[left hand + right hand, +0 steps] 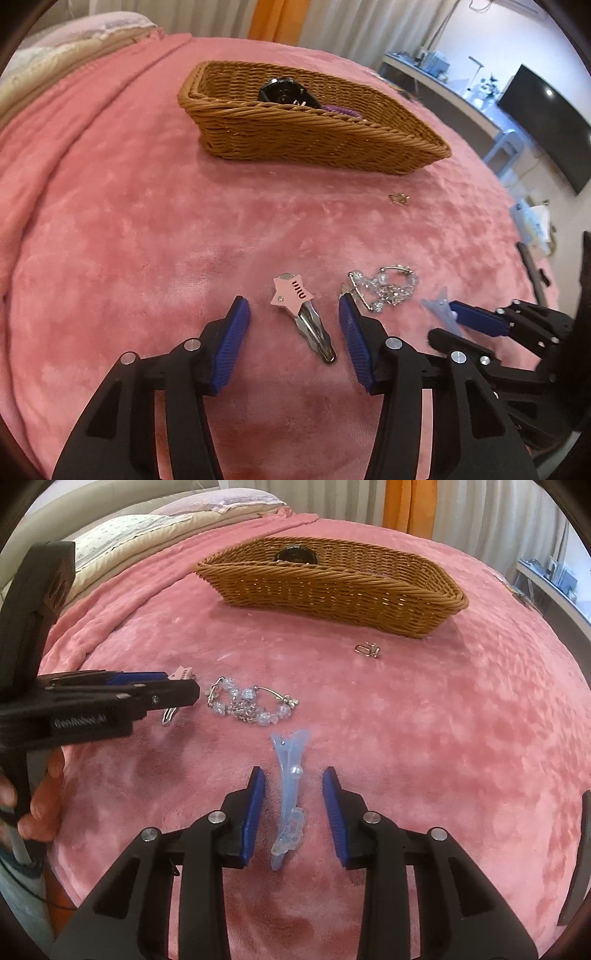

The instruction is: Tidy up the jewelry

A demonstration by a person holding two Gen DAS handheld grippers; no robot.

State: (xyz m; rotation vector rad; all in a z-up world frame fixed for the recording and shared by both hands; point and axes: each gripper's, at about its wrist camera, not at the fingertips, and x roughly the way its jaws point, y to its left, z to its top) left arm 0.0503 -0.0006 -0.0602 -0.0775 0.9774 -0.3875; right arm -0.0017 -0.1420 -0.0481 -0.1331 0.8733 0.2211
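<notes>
Fuzzy pink blanket covers the bed. Brown woven wicker basket sits far back w/ a black clip inside. Near it, left gripper is wide open around a pink star hair clip; right gripper is wide open around a light blue plastic clip. Sparkly bead bracelet lies between. TV & white curtains behind.

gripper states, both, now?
Left gripper: open, straddling the pink star hair clip, holding nothing.
Right gripper: open, straddling the blue hair clip, holding nothing.

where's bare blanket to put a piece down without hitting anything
Free: the wide pink stretch between the wicker basket and the star hair clip, and everything left of them. Crowded: near the bracelet, the blue clip and both grippers.
</notes>
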